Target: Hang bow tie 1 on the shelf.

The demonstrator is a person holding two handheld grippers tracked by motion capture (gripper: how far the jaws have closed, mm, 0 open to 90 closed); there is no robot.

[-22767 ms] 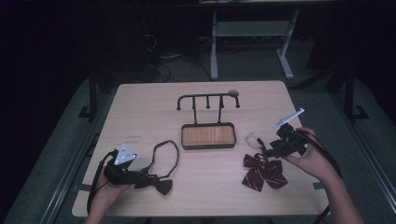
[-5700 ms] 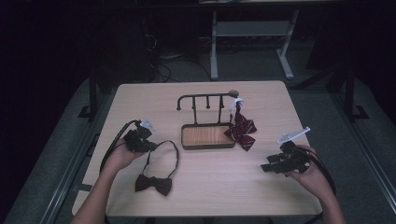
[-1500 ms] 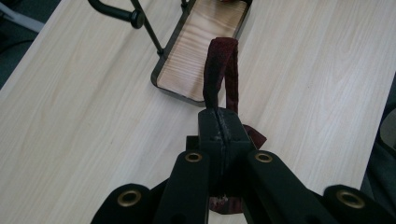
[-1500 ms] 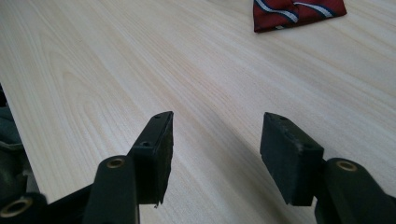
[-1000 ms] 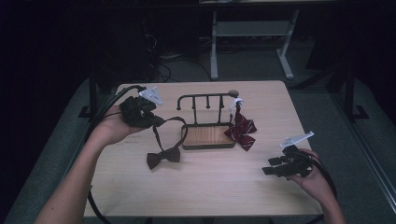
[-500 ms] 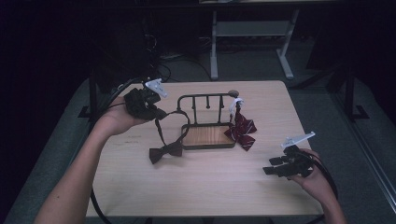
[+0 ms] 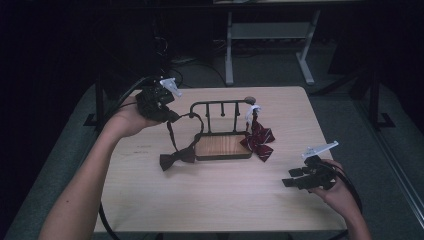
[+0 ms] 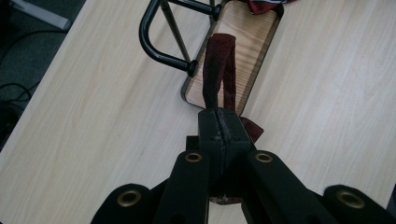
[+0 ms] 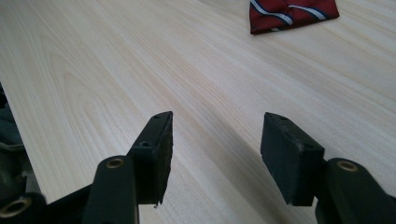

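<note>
Near the middle of the surface [image 7: 150,205], toward its left edge, the dark bow tie [image 7: 177,159] rests just beside the left end of the rack's wooden base [image 7: 222,147], its strap [image 8: 218,70] rising to the left gripper [image 7: 167,112], whose jaws are clamped on it above the far-left part of the surface. The strap runs close past the rack's black rail [image 8: 159,46], which stands in its way. A striped red bow tie [image 7: 258,138] hangs at the rack's right end. The near half of the surface lies bare. The right gripper [image 7: 289,178], jaws spread wide and holding nothing, sits by the near right corner.
</note>
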